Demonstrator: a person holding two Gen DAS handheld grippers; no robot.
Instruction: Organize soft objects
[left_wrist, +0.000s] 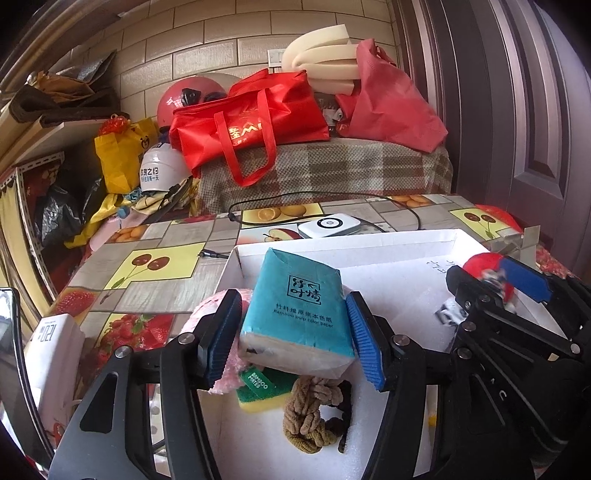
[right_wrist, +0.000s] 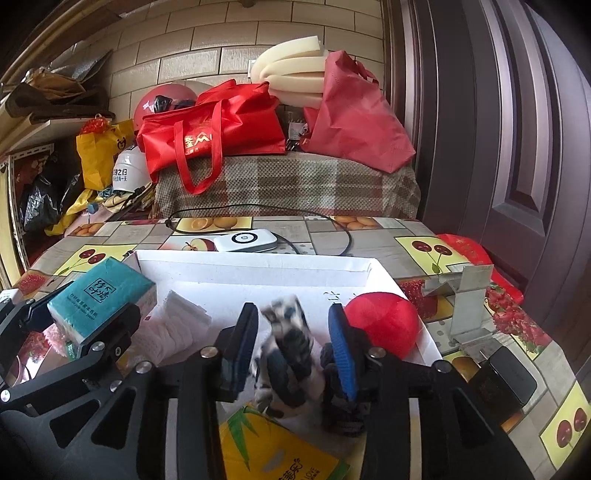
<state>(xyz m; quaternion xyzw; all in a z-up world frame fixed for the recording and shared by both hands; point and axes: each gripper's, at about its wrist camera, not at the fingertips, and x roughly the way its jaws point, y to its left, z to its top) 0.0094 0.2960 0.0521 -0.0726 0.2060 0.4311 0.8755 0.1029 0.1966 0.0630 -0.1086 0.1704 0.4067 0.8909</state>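
Note:
My left gripper (left_wrist: 293, 338) is shut on a teal tissue pack (left_wrist: 295, 308) and holds it above the white box (left_wrist: 369, 243). Under it in the box lie a pink fluffy thing (left_wrist: 207, 314), a green and yellow sponge (left_wrist: 258, 391) and a brown knotted rope (left_wrist: 308, 406). My right gripper (right_wrist: 293, 347) has its jaws around a black and white cloth toy (right_wrist: 288, 354), blurred, over the box (right_wrist: 258, 269). A red ball (right_wrist: 384, 321) lies at the box's right side. The tissue pack also shows in the right wrist view (right_wrist: 101, 295), beside a white quilted pad (right_wrist: 173, 325).
A white device (right_wrist: 245, 240) with a black cable lies behind the box. A metal bracket (right_wrist: 469, 295) and a black block (right_wrist: 506, 380) stand at the right. A yellow packet (right_wrist: 273, 446) lies near the front. A white pack (left_wrist: 51, 354) sits at the left table edge.

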